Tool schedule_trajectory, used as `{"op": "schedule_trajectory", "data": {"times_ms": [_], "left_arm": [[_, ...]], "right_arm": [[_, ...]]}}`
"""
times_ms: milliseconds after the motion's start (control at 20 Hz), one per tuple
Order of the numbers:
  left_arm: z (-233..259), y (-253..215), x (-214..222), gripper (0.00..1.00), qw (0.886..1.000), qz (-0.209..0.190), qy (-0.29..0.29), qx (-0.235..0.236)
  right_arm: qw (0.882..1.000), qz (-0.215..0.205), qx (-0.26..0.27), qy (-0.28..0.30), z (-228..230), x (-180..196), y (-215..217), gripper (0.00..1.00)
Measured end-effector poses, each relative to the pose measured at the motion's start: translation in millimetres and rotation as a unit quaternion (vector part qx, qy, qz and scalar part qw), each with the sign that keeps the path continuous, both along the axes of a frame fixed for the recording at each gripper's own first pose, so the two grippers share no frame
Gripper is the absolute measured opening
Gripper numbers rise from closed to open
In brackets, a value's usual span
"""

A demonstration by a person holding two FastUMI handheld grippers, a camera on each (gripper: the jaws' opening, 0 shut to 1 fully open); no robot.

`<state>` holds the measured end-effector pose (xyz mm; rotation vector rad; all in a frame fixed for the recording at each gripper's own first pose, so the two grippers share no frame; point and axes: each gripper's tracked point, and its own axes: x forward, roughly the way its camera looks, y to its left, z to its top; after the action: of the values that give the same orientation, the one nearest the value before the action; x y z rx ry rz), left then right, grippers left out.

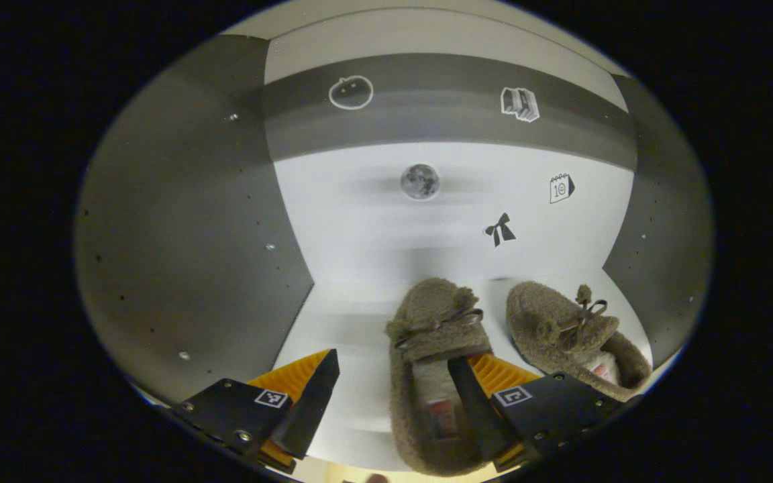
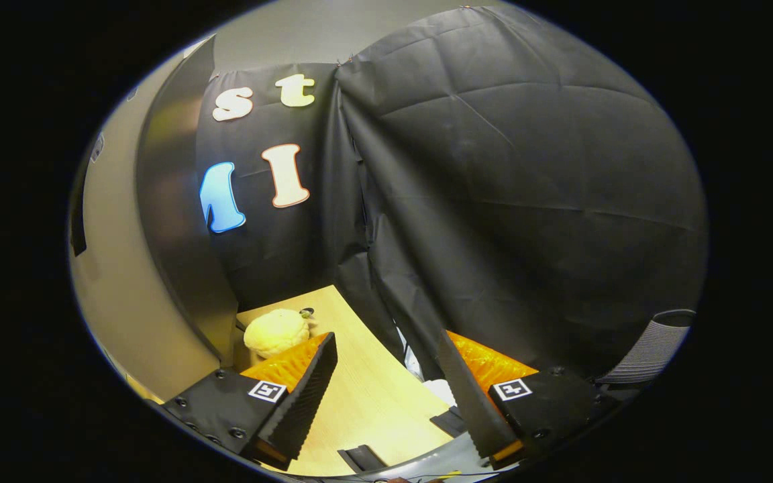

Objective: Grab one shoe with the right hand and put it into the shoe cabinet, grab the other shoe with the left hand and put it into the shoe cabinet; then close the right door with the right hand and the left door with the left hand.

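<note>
Fuzzy brown shoes sit side by side inside the shoe cabinet.

From my left gripper view, I see the grey left wall of the shoe cabinet, then its pale back panel with small stickers. My left gripper hangs open just inside the cabinet; 1 finger reaches over the heel opening of the left shoe while the other stands apart from it over the bare shelf. The right shoe lies just beside the first, near the right wall. In my right gripper view, the cabinet's door stands at the left, a pale plush toy rests on the wooden worktop, and my right gripper is open, holding nothing.
</note>
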<state>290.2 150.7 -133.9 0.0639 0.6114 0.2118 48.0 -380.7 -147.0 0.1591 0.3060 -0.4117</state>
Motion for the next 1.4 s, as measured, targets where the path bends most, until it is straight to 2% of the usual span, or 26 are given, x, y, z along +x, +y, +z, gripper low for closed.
{"op": "schedule_trajectory", "data": {"times_ms": [150,200,300,350,400,450,550,600,700,800,850,1000,1100,1150,1300,1350,1400], "left_arm": [[33,-13,-22,0.94,0.999,-0.017,-0.043,-0.01],[47,-17,-32,0.94,0.998,-0.023,-0.06,-0.011],[84,-22,-54,0.94,0.994,-0.033,-0.104,0.005],[102,-26,-67,0.99,0.991,-0.036,-0.129,0.017],[123,-31,-81,0.94,0.986,-0.041,-0.157,0.026],[143,-37,-97,0.99,0.981,-0.047,-0.185,0.032],[173,-51,-128,0.99,0.969,-0.059,-0.237,0.036],[188,-55,-144,0.99,0.963,-0.065,-0.26,0.041],[213,-60,-182,0.99,0.949,-0.062,-0.304,0.055],[222,-61,-212,0.99,0.94,-0.054,-0.334,0.051],[221,-56,-218,0.99,0.939,-0.051,-0.339,0.04],[211,-37,-237,0.99,0.942,-0.024,-0.332,0.041],[197,-33,-256,0.99,0.943,-0.007,-0.33,0.042],[194,-36,-256,0.93,0.945,0.001,-0.326,0.026],[179,-43,-275,0.87,0.948,0.032,-0.314,-0.028],[178,-41,-274,0.99,0.947,0.041,-0.317,-0.034],[176,-38,-273,0.99,0.948,0.052,-0.313,-0.04]], "right_arm": [[1.0,0.016,0.002,-0.008,8,10,11,0.96],[1.0,0.025,0.003,-0.01,10,14,16,0.93],[0.999,0.04,0.001,-0.014,17,19,25,0.96],[0.999,0.049,-0.002,-0.017,22,22,30,0.96],[0.998,0.056,-0.005,-0.02,26,25,34,0.96],[0.998,0.064,-0.006,-0.023,33,29,38,0.96],[0.996,0.079,-0.004,-0.031,44,34,48,0.93],[0.995,0.088,-0.004,-0.036,52,37,54,0.96],[0.993,0.105,-0.008,-0.048,69,43,63,0.96],[0.991,0.122,-0.013,-0.058,87,51,74,0.99],[0.989,0.13,-0.013,-0.063,96,54,80,0.92],[0.985,0.153,-0.017,-0.082,125,65,97,0.96],[0.981,0.169,-0.019,-0.095,144,69,111,0.92],[0.979,0.178,-0.021,-0.102,152,72,118,0.92],[0.974,0.197,-0.036,-0.106,168,76,136,0.92],[0.973,0.203,-0.034,-0.101,172,74,143,0.92],[0.972,0.211,-0.027,-0.099,177,73,151,0.96]]}}
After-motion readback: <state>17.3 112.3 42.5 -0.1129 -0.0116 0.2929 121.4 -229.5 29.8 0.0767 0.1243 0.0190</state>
